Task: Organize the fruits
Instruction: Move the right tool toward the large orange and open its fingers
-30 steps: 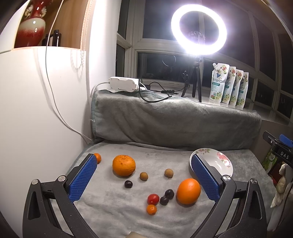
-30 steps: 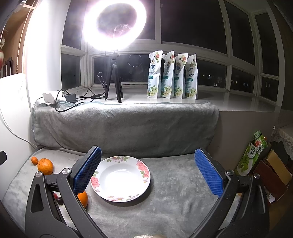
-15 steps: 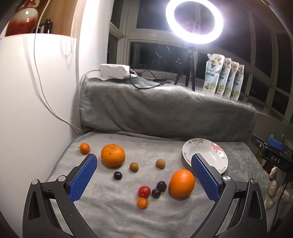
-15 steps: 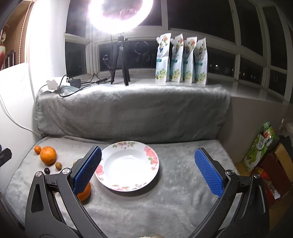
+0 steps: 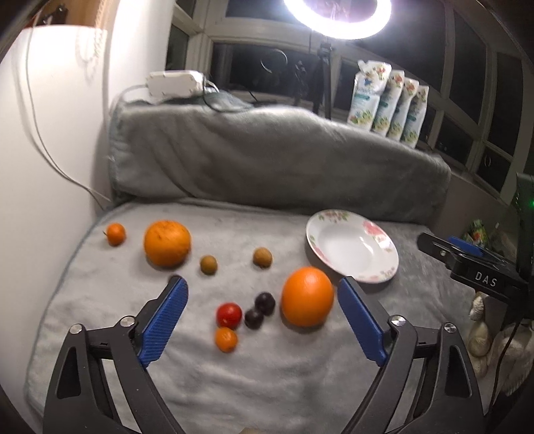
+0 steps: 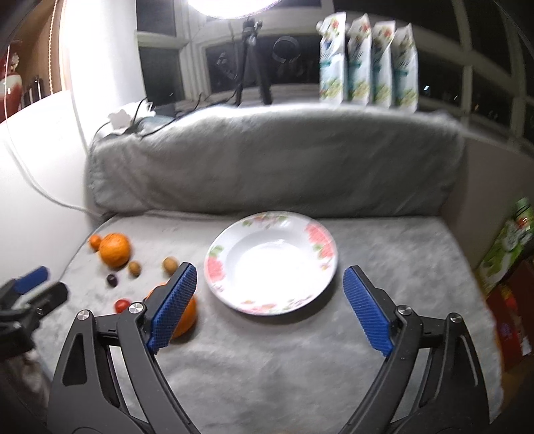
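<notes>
Beside plate (image 5: 383, 270), large orange (image 5: 307, 295); pouches (image 6: 367, 56) behind.

A soft grey fleece blanket (image 5: 267, 374) spreads out under my view and runs up over a padded backrest (image 6: 273, 160). On the sill behind it a glowing white ring light (image 5: 337, 20) stands on a black tripod (image 6: 252, 63). To my right of the tripod four white printed refill pouches (image 6: 367, 63) stand upright in a row, touching. A white plastic power strip (image 5: 173, 83) lies at the left end of the sill, black cables trailing from it. A white wall (image 5: 43, 167) closes the left side.
</notes>
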The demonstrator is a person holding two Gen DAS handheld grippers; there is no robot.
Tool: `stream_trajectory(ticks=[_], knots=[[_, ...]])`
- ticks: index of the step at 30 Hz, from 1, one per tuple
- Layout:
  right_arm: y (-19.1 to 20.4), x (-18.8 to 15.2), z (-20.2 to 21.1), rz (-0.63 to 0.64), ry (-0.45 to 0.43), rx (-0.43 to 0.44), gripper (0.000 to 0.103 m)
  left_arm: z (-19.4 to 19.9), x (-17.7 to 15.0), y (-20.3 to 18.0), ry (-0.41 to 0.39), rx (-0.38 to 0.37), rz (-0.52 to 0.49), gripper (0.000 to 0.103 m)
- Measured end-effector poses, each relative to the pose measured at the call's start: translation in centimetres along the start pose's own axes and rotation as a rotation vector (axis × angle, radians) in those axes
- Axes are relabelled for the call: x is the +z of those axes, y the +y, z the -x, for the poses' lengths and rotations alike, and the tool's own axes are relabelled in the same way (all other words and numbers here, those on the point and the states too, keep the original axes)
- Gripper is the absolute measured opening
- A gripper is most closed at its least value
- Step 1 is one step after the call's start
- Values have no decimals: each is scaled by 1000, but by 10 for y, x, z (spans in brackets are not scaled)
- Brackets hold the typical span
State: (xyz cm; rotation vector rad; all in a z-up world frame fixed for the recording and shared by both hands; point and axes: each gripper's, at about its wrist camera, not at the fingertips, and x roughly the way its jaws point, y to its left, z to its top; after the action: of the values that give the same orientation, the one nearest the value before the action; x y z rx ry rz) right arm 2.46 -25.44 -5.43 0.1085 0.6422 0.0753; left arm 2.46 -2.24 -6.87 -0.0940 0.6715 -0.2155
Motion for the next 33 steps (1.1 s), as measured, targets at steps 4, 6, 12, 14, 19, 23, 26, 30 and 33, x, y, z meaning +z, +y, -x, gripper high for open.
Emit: stream_trajectory(ticks=[4,6,12,14,19,23,26,30,33], knots=[[13,-8,-12,42,45,28,84,-12,-9,-2,51,-26,-5,82],[18,-11,-19,49,75,54,83,-17,-13,-4,69,-38,-12,80],[35,-18,-36,98,143,98,79,-32,-24,-10,122,-70,-38,71],[39,-19,-41,107,161,112,79,-36,-28,-11,140,-81,-39,68],[48,-22,-52,121,204,150,74,-46,-34,-14,171,-101,-39,62],[53,-24,-61,126,235,176,73,-54,-38,-14,189,-109,-31,60],[56,-25,-66,130,248,185,72,-58,-38,-15,196,-117,-23,59],[60,-26,-72,135,261,197,69,-62,-39,-15,204,-129,-21,57],[63,-26,-75,139,268,206,69,-67,-38,-16,211,-139,-19,56]])
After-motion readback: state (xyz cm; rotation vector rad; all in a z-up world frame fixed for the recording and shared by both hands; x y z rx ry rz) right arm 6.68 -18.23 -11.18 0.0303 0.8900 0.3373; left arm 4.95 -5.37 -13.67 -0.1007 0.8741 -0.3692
